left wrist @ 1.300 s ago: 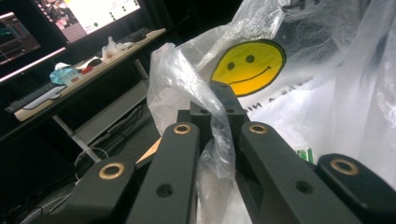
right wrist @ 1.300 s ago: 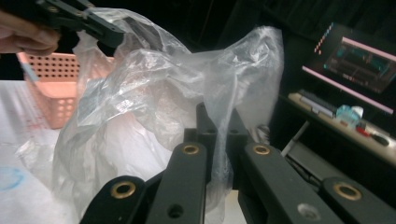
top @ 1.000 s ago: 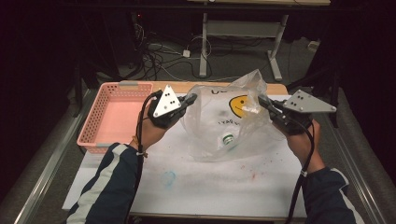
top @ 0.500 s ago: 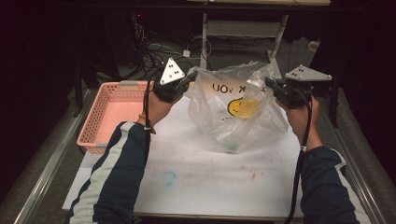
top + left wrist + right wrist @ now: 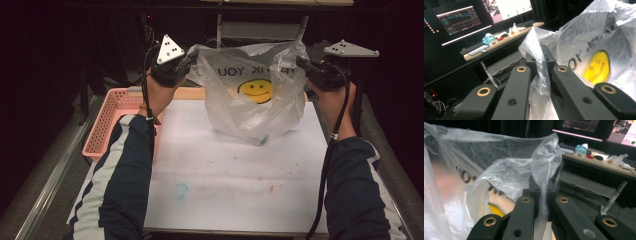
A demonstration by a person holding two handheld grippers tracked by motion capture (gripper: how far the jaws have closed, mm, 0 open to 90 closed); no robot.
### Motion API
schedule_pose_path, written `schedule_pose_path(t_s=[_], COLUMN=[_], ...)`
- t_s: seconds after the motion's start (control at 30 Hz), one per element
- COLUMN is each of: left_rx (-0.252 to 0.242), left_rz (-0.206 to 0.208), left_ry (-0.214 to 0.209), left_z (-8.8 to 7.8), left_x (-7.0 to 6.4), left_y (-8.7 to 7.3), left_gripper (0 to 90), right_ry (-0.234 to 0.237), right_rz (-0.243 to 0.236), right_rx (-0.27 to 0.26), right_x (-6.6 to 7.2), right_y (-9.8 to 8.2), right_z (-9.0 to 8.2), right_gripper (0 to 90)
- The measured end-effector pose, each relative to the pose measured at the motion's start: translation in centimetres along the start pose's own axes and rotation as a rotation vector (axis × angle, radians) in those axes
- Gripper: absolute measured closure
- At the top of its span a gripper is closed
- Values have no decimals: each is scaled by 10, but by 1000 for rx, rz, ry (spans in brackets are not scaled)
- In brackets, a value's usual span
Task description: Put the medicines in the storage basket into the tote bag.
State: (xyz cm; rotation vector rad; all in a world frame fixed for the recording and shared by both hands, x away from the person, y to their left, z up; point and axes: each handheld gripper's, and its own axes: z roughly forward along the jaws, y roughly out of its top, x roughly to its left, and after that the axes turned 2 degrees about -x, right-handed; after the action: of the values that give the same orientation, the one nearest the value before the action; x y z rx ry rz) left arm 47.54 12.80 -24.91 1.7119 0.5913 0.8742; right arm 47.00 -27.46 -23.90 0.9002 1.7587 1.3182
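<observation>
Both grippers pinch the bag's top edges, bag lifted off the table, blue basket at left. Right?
Not quite: the basket is pink, as the high view shows. The rest holds: left gripper and right gripper each pinch a top edge of the bag, lifted off the table.

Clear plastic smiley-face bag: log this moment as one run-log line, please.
left gripper: shut on bag edge | right gripper: shut on opposite edge | clear plastic smiley-face bag: stretched between grippers, above white table mat
</observation>
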Motion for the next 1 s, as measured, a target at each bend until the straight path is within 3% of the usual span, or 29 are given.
schedule_pose_path(t_s=[0.13,0.37,0.5,0.6,0.77,1.0], left_rx=[18,73,74,62,54,8], left_rz=[5,22,9,0,-13,-45], left_ry=[17,0,-22,-12,-18,-56], left_z=[2,18,22,19,14,-4], left_x=[2,-9,-17,-23,-29,-37], left_y=[1,-7,-10,-11,-11,-21], left_gripper=[859,746,563,357,290,285], right_ry=[-10,-25,-43,-79,-112,-170], right_rz=[-27,15,11,20,16,32], right_rx=[-7,7,39,83,128,173], right_x=[4,2,1,-3,-8,-23], right_y=[8,-1,-13,-25,-37,-50], right_z=[-2,5,12,21,30,34], right_gripper=[900,900,900,900,900,900])
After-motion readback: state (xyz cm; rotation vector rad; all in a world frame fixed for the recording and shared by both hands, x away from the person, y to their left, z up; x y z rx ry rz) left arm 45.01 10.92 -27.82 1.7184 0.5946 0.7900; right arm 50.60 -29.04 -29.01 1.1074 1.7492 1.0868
